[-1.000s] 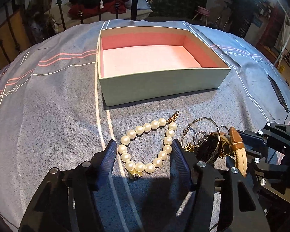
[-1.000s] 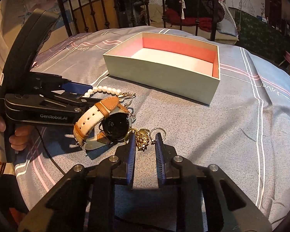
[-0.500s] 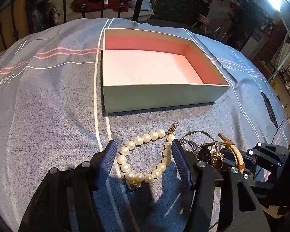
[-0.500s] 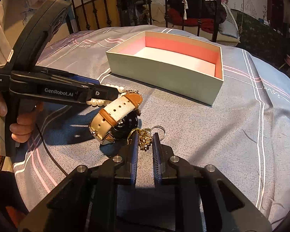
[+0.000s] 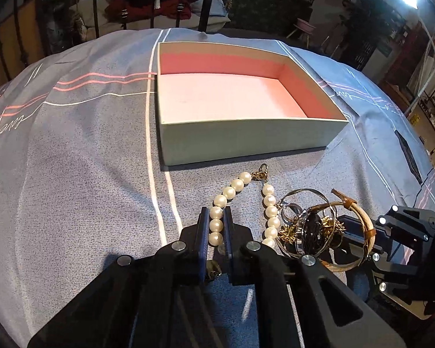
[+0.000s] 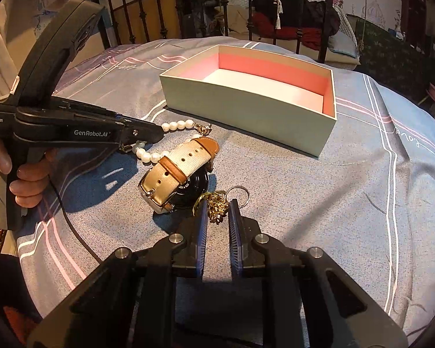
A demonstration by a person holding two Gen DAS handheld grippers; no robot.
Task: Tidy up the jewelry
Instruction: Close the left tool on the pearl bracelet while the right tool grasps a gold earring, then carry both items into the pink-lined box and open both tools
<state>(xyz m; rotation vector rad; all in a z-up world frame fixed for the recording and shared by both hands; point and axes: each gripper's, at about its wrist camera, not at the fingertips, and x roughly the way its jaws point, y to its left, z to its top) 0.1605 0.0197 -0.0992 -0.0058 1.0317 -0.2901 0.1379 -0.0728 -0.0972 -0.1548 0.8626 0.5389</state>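
Observation:
A pearl bracelet [image 5: 240, 184] lies on the bedspread in front of an open pale green box [image 5: 246, 142] with a pink inside. My left gripper [image 5: 216, 226] is shut on the bracelet's left strand. It also shows in the right wrist view [image 6: 156, 133] beside the pearls [image 6: 178, 124]. A watch with a tan and cream strap [image 6: 177, 171] lies beside a gold trinket with rings [image 6: 217, 204]. My right gripper [image 6: 218, 217] is shut on the gold trinket. The box [image 6: 246, 107] stands beyond.
The grey-blue bedspread [image 5: 72, 159] with pink and white stripes covers the surface. A black metal bedframe [image 6: 275, 5] and piled cushions stand behind the box. The jewelry pile [image 5: 313, 226] lies between both grippers. My hand [image 6: 23, 174] holds the left gripper.
My left gripper has closed from wide open onto the pearl strand. The right gripper has narrowed onto the gold trinket. The watch has tipped up onto its side.

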